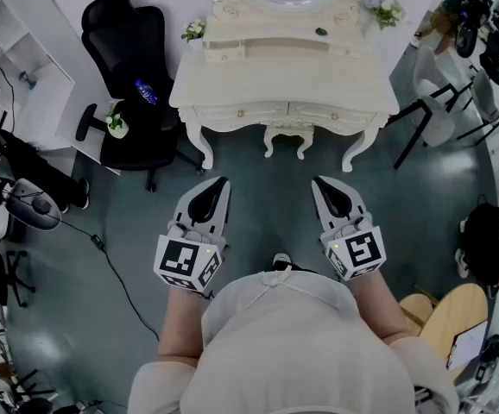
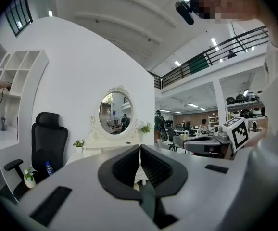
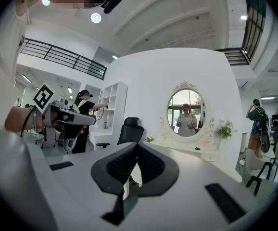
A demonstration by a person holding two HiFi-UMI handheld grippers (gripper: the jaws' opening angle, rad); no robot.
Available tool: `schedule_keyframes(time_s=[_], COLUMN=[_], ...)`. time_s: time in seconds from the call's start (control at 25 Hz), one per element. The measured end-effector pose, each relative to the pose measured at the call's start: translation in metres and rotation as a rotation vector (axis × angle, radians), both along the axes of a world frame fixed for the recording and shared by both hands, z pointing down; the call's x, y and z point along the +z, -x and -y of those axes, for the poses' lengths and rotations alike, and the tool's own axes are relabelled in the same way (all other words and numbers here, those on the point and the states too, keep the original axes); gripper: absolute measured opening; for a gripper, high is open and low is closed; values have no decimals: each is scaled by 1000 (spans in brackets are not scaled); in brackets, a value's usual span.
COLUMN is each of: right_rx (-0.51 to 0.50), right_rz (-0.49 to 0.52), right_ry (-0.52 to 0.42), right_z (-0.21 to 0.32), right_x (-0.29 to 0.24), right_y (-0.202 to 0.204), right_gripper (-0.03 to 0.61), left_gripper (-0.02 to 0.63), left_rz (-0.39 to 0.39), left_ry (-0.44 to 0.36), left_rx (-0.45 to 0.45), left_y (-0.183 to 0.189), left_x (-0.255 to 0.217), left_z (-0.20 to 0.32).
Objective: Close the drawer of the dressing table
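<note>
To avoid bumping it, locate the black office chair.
Head view, upper left: the black office chair stands just left of the dressing table, a blue bottle on its seat.

Smooth cream-painted dressing table; matt black chair

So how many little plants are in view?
3 plants: one at the dressing table's left end, one at its right end, one beside the black chair. Others may be hidden.

The grey right gripper holds its black-padded jaws tip to tip with nothing between them. Beyond stand a white carved dressing table with an oval mirror, its drawer seemingly hidden, and a black office chair.
</note>
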State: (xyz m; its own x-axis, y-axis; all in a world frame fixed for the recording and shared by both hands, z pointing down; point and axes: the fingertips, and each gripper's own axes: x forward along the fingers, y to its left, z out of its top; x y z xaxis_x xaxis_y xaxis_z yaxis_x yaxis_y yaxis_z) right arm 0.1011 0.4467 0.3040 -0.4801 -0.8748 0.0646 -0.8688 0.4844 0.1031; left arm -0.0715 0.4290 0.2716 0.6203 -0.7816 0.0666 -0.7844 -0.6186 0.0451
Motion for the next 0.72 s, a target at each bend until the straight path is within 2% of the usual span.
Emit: schedule_keyframes(time_s=[0.4,0.72], right_rx=[-6,34], right_rz=[9,54], right_ry=[0,26], right_z=[13,28], right_x=[0,10], right_y=[-3,-25], right_gripper=[2,5], left_gripper=[21,22], left_rz=[-1,-18], left_ry=[9,13], left_rx=[-8,-30], left_y=[-2,-18], left_x=[2,8], left_z=[11,23])
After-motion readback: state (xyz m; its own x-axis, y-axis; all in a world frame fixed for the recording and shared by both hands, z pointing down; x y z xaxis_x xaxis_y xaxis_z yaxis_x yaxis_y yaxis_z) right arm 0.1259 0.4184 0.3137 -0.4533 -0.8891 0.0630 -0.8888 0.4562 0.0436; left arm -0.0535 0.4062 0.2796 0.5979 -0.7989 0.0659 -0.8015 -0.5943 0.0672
